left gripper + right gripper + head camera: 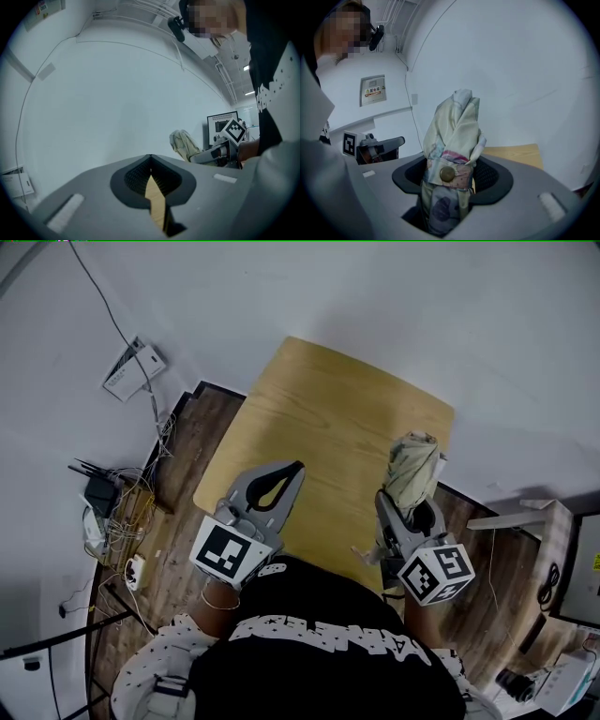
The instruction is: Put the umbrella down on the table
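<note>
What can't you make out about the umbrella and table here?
- Lower end of the umbrella: right gripper view, buried inside the right gripper.
- Near edge of the table: head view, covered by the person's black shirt.
- Print on the wall sign: right gripper view, too small.

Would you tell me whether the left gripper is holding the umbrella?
No, the umbrella is clamped in the right gripper, while the left gripper's jaws are shut on nothing.
</note>
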